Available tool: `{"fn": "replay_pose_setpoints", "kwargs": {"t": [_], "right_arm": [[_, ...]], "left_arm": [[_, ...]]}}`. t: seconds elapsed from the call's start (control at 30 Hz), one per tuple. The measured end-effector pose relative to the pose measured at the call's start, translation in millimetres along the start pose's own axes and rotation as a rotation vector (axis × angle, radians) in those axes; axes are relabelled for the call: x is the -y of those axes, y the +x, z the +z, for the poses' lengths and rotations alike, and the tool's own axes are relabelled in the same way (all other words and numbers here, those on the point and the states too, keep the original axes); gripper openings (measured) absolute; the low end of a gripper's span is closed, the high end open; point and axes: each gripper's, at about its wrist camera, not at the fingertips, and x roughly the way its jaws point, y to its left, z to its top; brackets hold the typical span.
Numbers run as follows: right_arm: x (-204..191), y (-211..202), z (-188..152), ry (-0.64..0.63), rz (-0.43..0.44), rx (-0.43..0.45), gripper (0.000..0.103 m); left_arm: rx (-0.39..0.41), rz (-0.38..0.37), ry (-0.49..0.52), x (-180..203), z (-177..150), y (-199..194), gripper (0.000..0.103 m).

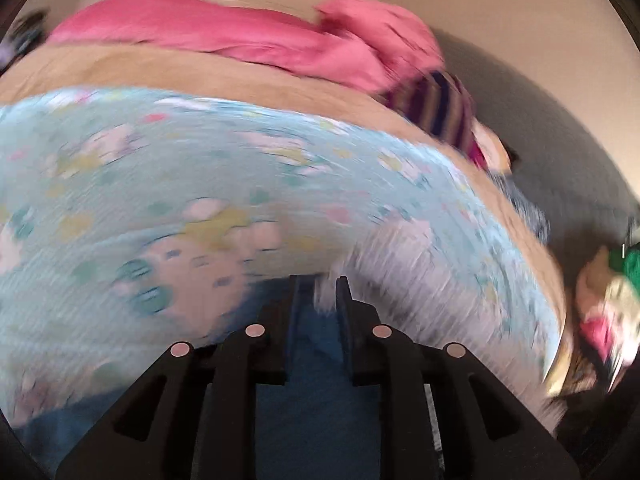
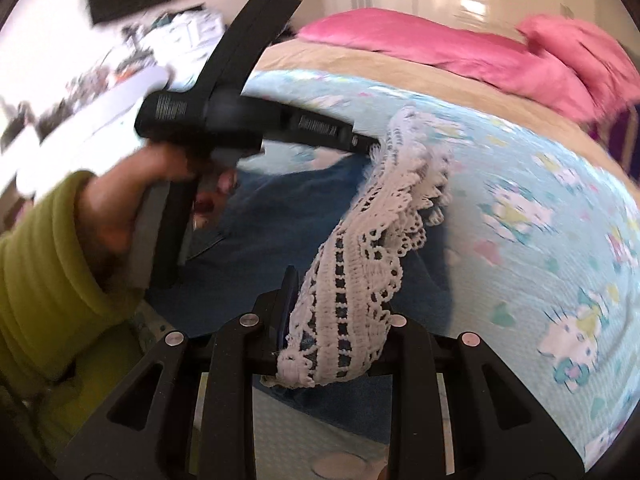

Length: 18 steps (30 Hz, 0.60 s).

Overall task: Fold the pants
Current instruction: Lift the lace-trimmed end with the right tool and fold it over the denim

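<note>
The right gripper [image 2: 336, 300] pinched the lace hem [image 2: 344, 292] of the blue pants [image 2: 280, 216] above the bed [image 2: 520, 184]. The left gripper [image 1: 318, 292] jaws stood narrowly apart around the hem's far end; contact could not be confirmed.

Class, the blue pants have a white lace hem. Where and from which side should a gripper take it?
Pinch the lace hem at its end, from the bed's near side: a thin band lifted off the pants, as the right gripper holds it.

Each camera sits on a gripper, looking down, close over the blue bedspread [image 1: 160, 184]. Both see the pink pillows [image 2: 460, 46].
</note>
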Motion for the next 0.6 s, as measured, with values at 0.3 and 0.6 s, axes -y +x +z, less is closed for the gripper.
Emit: {"fn": "replay_pose_setpoints", "kwargs": {"t": [0.3, 0.6], "right_arm": [[-72, 39, -13, -0.232, 0.048, -0.088, 0.044], [-95, -6, -19, -0.371, 0.215, 0.0, 0.061]], "left_arm": [[0.013, -0.055, -0.258, -68, -14, -36, 0.048], [0.244, 0.031, -0.1, -10, -7, -101, 0.073]]}}
